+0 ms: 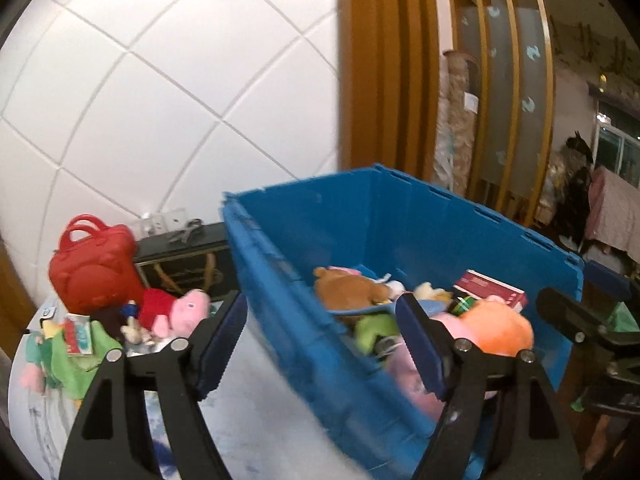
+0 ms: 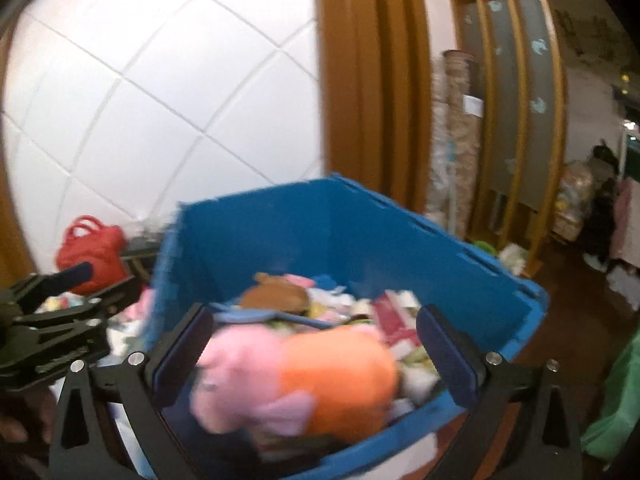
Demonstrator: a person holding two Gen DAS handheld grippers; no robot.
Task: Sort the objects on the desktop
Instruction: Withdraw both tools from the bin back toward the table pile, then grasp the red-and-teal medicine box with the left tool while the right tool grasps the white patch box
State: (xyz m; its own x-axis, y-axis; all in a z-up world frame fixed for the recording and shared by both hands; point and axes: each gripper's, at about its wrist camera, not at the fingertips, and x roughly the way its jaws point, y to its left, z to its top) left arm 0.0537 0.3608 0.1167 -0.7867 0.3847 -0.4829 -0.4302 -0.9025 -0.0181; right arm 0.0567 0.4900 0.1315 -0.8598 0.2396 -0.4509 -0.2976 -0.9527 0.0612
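Right wrist view: right tool (image 2: 316,354) jaws apart above a pink-and-orange plush pig (image 2: 296,380) lying in the blue bin (image 2: 360,216); left tool (image 1: 322,338) likewise apart, empty. No writing legible.

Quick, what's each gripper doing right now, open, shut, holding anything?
Left gripper: open, holding nothing, poised at the blue bin's near wall.
Right gripper: open wide, nothing gripped; the pink and orange plush lies in the bin beyond its fingers.
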